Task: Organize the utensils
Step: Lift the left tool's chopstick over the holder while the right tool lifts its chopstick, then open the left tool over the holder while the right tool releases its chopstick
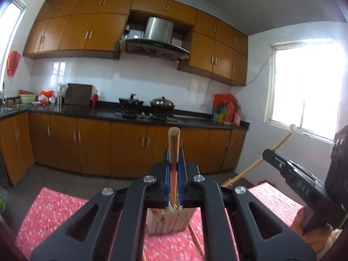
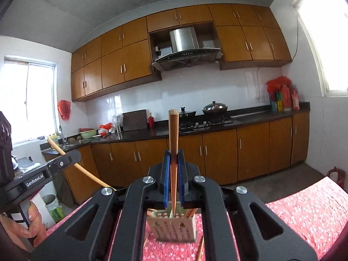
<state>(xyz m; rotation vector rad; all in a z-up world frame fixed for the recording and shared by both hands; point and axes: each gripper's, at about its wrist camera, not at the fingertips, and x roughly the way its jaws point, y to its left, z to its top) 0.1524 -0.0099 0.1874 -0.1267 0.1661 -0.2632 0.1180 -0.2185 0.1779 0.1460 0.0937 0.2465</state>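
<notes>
My left gripper (image 1: 174, 165) is shut on a wooden chopstick (image 1: 173, 143) that stands upright, its tip down over a beige utensil holder (image 1: 168, 221) on the red floral tablecloth (image 1: 54, 213). My right gripper (image 2: 174, 165) is shut on a second wooden chopstick (image 2: 173, 134), also upright, its tip above the same holder (image 2: 174, 228). Each gripper shows at the side of the other's view: the right one (image 1: 293, 174) and the left one (image 2: 43, 174), each with its chopstick. Loose chopsticks (image 1: 196, 239) lie on the cloth beside the holder.
Behind the table stand a black kitchen counter (image 1: 87, 111) with a stove and wok (image 1: 162, 103), wooden cabinets and a range hood (image 2: 184, 43). Bright windows (image 1: 304, 87) are to the sides. A bucket (image 2: 52, 204) stands on the floor at left.
</notes>
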